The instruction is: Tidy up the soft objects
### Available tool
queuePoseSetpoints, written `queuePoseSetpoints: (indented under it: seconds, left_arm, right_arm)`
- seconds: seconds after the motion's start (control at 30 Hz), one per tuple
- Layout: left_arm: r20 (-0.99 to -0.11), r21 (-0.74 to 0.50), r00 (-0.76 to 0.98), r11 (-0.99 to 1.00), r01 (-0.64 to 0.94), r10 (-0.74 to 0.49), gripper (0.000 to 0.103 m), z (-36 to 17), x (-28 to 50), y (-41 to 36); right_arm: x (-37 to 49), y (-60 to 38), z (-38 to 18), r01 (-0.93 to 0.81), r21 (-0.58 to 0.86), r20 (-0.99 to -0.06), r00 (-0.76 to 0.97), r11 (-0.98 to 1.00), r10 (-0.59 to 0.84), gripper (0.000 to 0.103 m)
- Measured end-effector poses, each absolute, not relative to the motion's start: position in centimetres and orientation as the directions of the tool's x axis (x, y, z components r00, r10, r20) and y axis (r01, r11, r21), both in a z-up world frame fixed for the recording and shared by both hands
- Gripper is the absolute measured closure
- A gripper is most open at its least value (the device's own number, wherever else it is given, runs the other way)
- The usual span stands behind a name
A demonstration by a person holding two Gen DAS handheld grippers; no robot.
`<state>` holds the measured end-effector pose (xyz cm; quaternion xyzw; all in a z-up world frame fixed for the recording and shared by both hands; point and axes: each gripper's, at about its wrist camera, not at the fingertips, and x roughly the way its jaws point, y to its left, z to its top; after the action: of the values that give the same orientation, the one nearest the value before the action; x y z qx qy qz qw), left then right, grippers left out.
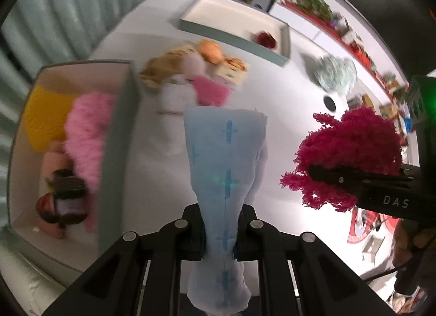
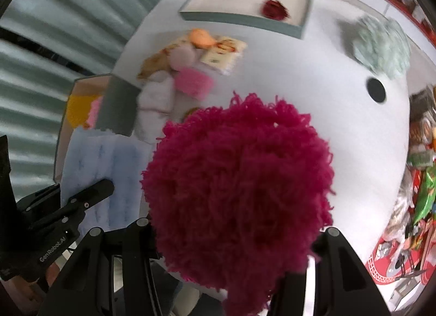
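Left hand-held gripper [image 1: 219, 237] clamping blue cloth [image 1: 224, 152], right hand-held gripper [image 2: 234, 245] gripping magenta pompom [image 2: 239, 179], bare white table [image 1: 286, 114] beneath

Pompom [image 1: 265, 39] in tray [image 1: 231, 34] (far)

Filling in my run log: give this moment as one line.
left gripper: shut on blue cloth | right gripper: shut on magenta pompom | both above table

cloth [image 1: 224, 169]: pale blue, darker blue crosses | pom-pom [image 2: 239, 179]: magenta | table [image 1: 286, 114]: white | fingers [image 1: 338, 178]: black
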<state>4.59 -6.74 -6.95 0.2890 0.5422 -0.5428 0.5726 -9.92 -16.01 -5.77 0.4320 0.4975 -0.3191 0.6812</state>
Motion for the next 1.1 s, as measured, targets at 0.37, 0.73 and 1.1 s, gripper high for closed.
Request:
queuePoseSetpoints:
  seconds: [0.37,0.73,1.1]
  left_arm:
    - [-0.909,-0.268,-0.128,0.321,0.909,-0.396,0.089,-4.6,16.2,-0.2]
    - [-0.909,-0.245,-0.065,0.401,0.883,-0.411,0.089,-4.8,23.9,3.7]
    - [-0.915,-0.245,-0.067,0.416,0.876,-0.399,0.089,-6.7,25.3,3.4]
  right_arm:
    - [1.4,-11.7,-2.8,0.825,0.29,-0.936,0.35,0.485,-0.036,0.05]
    - [11.9,-8.8,-1.9,0.77,0.295,-0.927,0.375,0.566,-0.027,0.05]
    - [16.3,-8.4,-1.4,0.738,0.23,-0.942,0.333,0.635,-0.045,0.05]
